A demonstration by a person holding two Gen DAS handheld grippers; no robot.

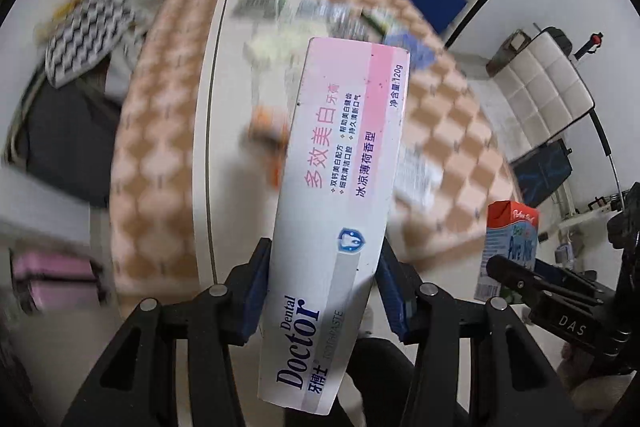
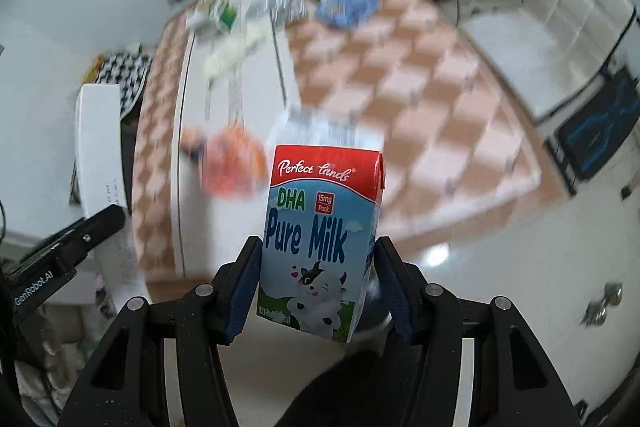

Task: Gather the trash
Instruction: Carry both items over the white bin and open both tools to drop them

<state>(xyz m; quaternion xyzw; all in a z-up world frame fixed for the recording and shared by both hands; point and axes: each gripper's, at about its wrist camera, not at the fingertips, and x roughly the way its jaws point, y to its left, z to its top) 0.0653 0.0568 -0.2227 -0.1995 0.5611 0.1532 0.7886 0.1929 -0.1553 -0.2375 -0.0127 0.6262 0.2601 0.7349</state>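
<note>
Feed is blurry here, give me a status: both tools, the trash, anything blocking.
Left tool shut on toothpaste box. Right tool shut on milk carton. Both lifted above table. Nothing blocking.

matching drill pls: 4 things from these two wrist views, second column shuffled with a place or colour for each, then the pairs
1. toothpaste box
2. milk carton
3. left gripper
4. blue cloth

A. lying on the checked table
B. red top, blue front with a cartoon cow
C. shut on a long pink and white box
D. printed "Dental Doctor"

Pairs: 1-D, 2-B, 3-C, 4-A
</note>
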